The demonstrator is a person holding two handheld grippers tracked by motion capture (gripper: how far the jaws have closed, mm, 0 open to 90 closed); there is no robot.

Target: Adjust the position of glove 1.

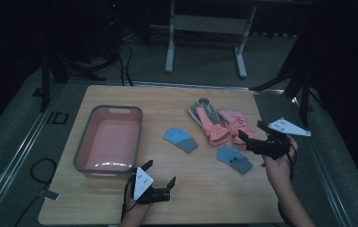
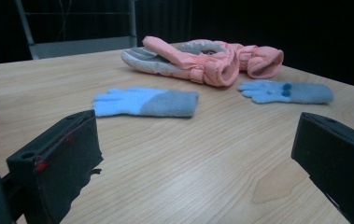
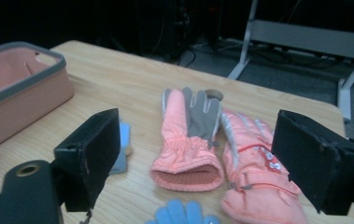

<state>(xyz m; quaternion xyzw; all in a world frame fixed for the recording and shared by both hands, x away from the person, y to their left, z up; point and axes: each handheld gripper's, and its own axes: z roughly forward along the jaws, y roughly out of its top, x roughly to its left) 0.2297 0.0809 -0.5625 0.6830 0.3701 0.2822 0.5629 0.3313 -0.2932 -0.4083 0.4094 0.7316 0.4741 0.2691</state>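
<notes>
Two pink ski gloves lie side by side at the table's far right: one palm-up with grey patches (image 1: 205,121) (image 3: 188,135) (image 2: 184,60), the other (image 1: 235,124) (image 3: 254,172) (image 2: 261,59) beside it. Two small blue-and-grey knit gloves lie nearer: one at mid-table (image 1: 181,139) (image 2: 146,102), one to its right (image 1: 234,159) (image 2: 286,92) (image 3: 184,214). My left gripper (image 1: 160,172) (image 2: 198,172) rests open near the front edge, empty. My right gripper (image 1: 251,133) (image 3: 198,154) hovers open just right of the pink gloves, empty.
A pink tub with a grey rim (image 1: 108,139) (image 3: 20,88) stands empty on the left half of the wooden table (image 1: 167,198). Beyond the far edge is a dark floor with a white stand's legs (image 1: 205,42) and cables.
</notes>
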